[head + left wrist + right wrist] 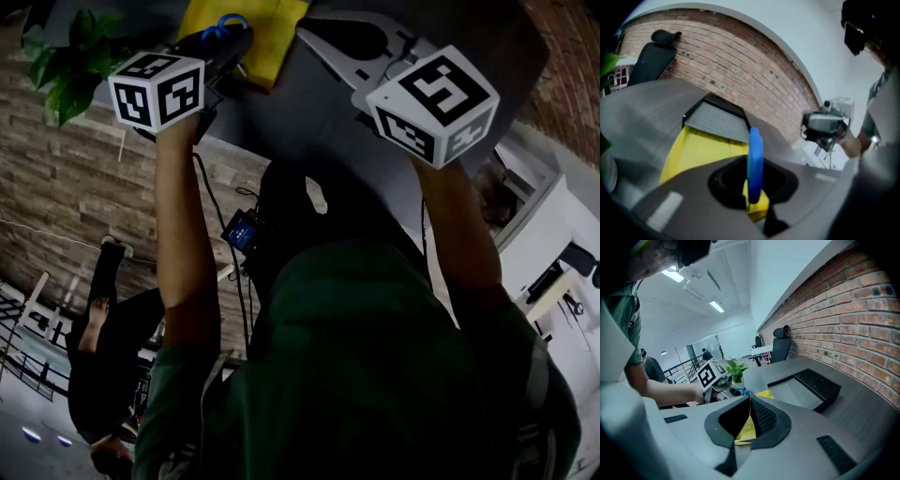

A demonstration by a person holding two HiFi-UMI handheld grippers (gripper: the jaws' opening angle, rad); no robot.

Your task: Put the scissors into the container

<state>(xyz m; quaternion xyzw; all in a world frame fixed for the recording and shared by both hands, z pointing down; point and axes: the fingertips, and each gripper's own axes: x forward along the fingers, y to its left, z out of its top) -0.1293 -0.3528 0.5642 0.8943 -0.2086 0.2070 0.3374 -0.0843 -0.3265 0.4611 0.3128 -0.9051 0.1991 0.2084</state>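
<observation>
Scissors with a blue handle loop (pixel 755 154) stand on edge between the jaws of my left gripper (pixel 751 169), which is shut on them; a yellow part shows just under the loop. In the head view the left gripper (pixel 225 39) holds the scissors (pixel 228 24) over a yellow sheet (pixel 267 28) on the dark table. The container, a black tray with a grey inside (pixel 717 121), lies just beyond the yellow sheet (pixel 701 150). My right gripper (pixel 750 398) hangs beside it with its tips together and nothing held. From there I see the tray (pixel 806 386) and the left gripper (pixel 723 386).
The dark grey table (pixel 281 122) runs along a brick wall (pixel 853 319). A potted plant (pixel 64 61) stands at its left end and a black office chair (pixel 651 56) at the far end. A person in dark clothes (pixel 108 366) stands off to the left.
</observation>
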